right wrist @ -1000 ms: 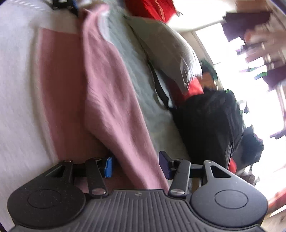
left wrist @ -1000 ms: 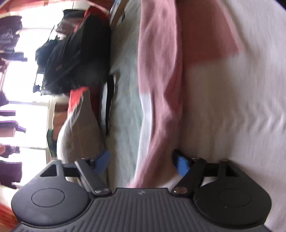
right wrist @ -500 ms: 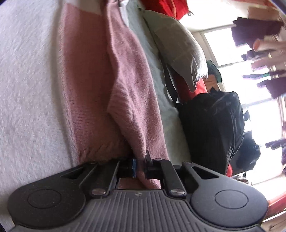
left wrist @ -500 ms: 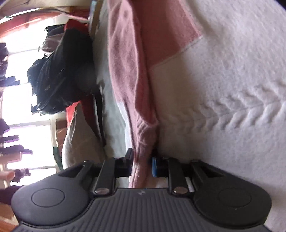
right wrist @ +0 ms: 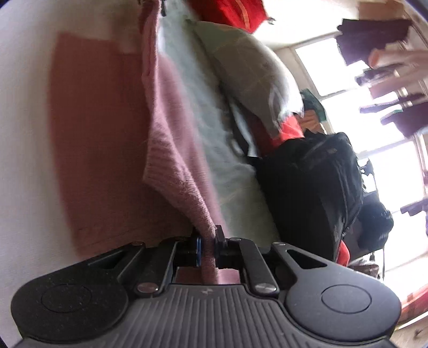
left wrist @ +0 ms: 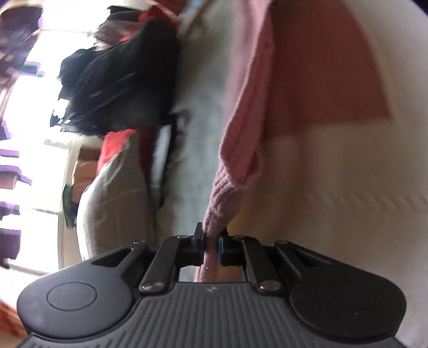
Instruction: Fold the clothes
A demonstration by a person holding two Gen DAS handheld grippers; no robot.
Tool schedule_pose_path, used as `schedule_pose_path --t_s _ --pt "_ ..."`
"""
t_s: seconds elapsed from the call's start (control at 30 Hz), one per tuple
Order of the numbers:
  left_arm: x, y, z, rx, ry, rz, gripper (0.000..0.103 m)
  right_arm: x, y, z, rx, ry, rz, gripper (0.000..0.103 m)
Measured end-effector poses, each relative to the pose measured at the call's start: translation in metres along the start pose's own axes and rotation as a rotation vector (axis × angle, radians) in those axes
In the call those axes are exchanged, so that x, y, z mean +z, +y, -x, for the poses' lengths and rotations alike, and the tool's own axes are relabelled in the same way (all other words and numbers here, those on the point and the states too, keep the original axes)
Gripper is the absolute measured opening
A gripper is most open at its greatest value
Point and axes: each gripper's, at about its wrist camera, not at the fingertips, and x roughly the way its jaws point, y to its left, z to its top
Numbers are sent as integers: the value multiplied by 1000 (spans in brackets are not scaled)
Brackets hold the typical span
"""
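A pink and white knit sweater [left wrist: 321,80] lies spread on the bed, white body with a pink block. Its pink sleeve edge [left wrist: 235,160] is lifted off the body. My left gripper [left wrist: 211,235] is shut on the ribbed pink end of that edge. In the right wrist view the same pink knit edge [right wrist: 176,166] rises from the sweater [right wrist: 93,133], and my right gripper [right wrist: 207,235] is shut on its ribbed end. Both views are tilted sideways and blurred.
A pale bedcover [left wrist: 203,112] lies beside the sweater. A grey pillow [right wrist: 248,77], a red cushion [right wrist: 230,13] and a black backpack [right wrist: 310,192] sit along the bed's edge. Bright windows with hanging clothes [right wrist: 388,67] are behind them.
Both grippers closed from open onto the pink knit edge, then lifted it up off the sweater body. The fabric between them now hangs raised.
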Motion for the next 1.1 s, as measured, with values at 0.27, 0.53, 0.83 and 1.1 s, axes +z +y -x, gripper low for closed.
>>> schedule_pose_path --t_s 0.27,0.53,0.83,1.1 --pt "10 33 -35 63 24 125 7 13 -49 -38 -31 6 -141 12" --pt "8 46 -70 -2 67 292 8 16 -88 -94 57 49 -349 12" --pt "-11 58 -120 -49 147 502 14 -2 -100 -154 172 76 -607 35" --pt "-12 88 -115 -19 93 565 15 -23 -148 -146 199 49 -894 45"
